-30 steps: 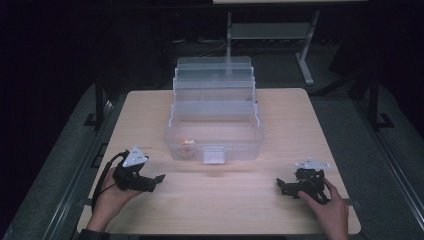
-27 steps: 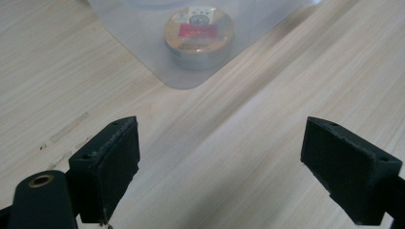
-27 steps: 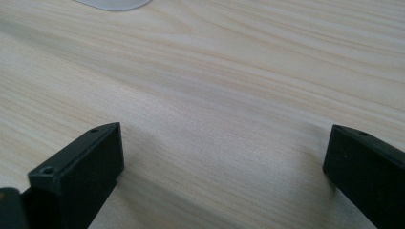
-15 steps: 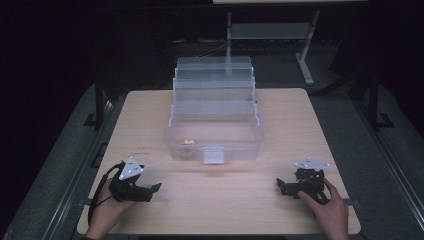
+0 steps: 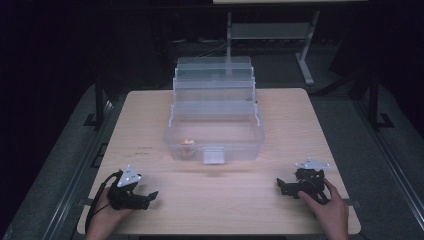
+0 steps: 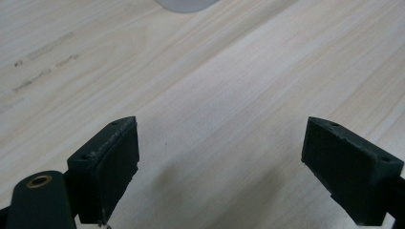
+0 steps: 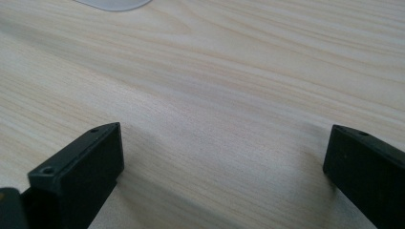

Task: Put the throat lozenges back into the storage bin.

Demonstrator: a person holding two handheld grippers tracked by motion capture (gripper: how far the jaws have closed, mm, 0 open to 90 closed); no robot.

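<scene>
Clear plastic organiser box (image 5: 215, 135) sits mid-table, tiered trays stepped up toward the far side, latch tab facing the person. Small yellowish item (image 5: 188, 142) lies inside the bottom compartment, near its front-left corner.

Left gripper (image 5: 146, 199) rests on the wooden table (image 5: 300, 125) at the near left corner, well apart from the box – jaws spread wide, nothing btwn them; the left gripper view shows bare wood in the gap. Left hand (image 5: 102, 220) holds it from behind.

Right gripper (image 5: 282, 187) lies at the near right, also well clear of the box – jaws released, wide apart w/ bare table btwn. Right hand (image 5: 330, 210) wraps its body.
</scene>
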